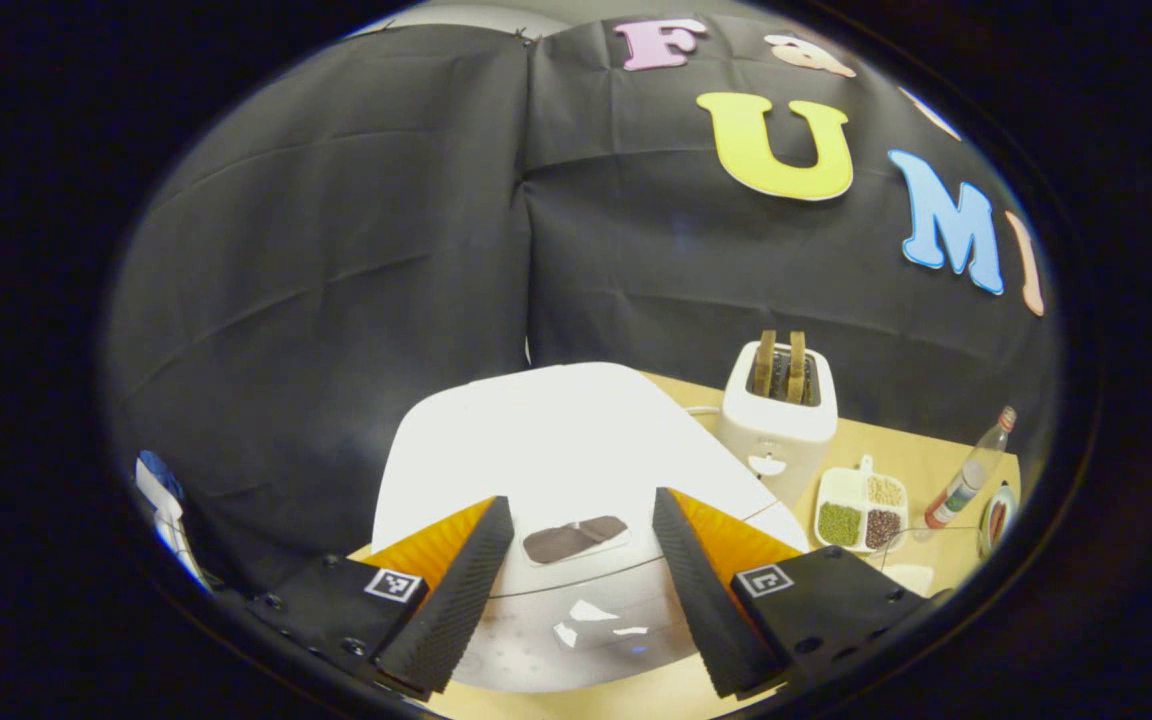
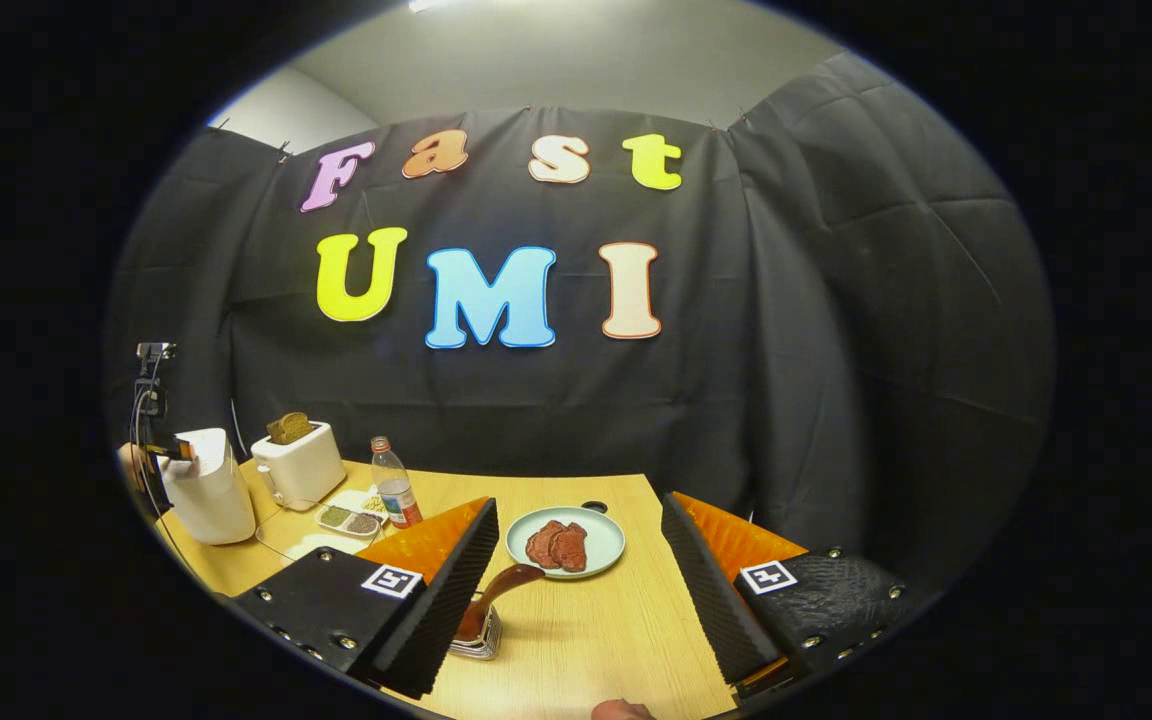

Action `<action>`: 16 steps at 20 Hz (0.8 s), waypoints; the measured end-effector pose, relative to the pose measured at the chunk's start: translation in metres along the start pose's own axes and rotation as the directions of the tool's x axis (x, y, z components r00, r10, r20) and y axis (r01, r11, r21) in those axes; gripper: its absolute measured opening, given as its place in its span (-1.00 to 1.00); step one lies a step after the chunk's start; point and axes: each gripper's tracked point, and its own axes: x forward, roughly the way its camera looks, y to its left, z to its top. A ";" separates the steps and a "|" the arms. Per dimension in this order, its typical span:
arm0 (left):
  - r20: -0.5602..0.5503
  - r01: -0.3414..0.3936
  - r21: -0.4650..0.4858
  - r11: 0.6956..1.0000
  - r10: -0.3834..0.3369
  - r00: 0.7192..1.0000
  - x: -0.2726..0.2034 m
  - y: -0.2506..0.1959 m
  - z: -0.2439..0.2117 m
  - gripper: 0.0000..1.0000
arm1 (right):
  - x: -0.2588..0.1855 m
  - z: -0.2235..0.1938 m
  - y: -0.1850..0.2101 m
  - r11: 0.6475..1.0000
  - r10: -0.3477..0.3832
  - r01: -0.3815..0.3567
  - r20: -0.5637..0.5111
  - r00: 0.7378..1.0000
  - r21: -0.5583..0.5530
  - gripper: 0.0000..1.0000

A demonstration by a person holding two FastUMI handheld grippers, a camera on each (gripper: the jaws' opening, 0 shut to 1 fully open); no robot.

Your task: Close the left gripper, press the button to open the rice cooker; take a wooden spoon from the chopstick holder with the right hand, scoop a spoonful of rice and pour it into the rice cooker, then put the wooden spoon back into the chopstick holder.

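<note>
Left tool (image 1: 581, 590) spread wide over rice cooker (image 1: 556, 450); right tool (image 2: 576, 590) released, wooden spoon (image 2: 496, 592) between fingers.

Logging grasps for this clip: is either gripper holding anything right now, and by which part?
Nothing is held. The left gripper is open above the rice cooker; the right gripper is open, with the wooden spoon in its holder, untouched.

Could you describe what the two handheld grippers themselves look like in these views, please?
The left gripper and right gripper look alike: two wedge-shaped fingers with ribbed inner pads, mounted on black blocks with visible screws. Each block carries a small square black-and-white marker on top. In the right gripper view, the left gripper appears farther off by the rice cooker, with dark cables running up to it.
</note>
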 end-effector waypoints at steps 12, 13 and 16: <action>0.246 0.098 0.043 0.994 -0.106 0.963 -0.081 -0.017 0.048 0.95 | -0.001 0.012 0.031 0.993 0.111 -0.112 0.047 0.993 0.034 1.00; 0.289 0.123 0.066 0.990 -0.137 0.947 -0.107 -0.019 0.052 0.95 | -0.005 0.018 0.036 0.993 0.112 -0.114 0.062 0.992 0.029 1.00; 0.389 0.195 0.109 0.975 -0.222 0.894 -0.169 -0.026 0.061 0.95 | -0.018 0.033 0.056 0.993 0.114 -0.117 0.102 0.988 0.025 1.00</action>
